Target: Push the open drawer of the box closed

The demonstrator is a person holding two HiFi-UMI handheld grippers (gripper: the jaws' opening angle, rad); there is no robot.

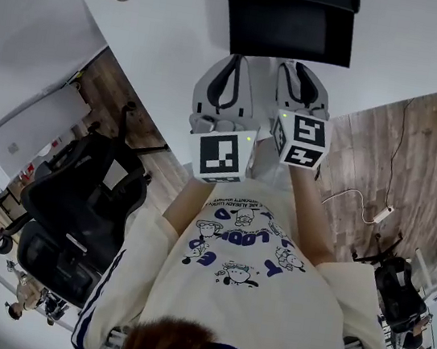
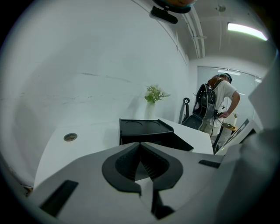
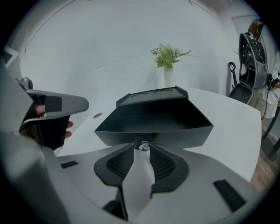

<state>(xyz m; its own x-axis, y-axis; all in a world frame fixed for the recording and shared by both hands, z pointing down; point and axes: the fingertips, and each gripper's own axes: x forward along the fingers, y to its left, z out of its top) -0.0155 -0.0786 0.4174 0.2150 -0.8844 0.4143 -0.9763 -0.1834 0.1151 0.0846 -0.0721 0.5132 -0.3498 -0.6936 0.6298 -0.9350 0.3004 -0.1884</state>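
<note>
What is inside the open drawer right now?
Nothing shows inside the drawer: only bare dark inner walls from the right gripper view. Its front panel hides the floor nearest the knob, so something small lying there cannot be ruled out.

The left claw [image 2: 140, 148] has its jaws pressed together with nothing between them, and it points at a black box [image 2: 144, 127] on the white table [image 2: 87, 140]. The drawer [image 2: 175, 142] juts out to the right. A plant [image 2: 153, 94] stands behind, with a person [image 2: 221, 103] off to the right.
</note>
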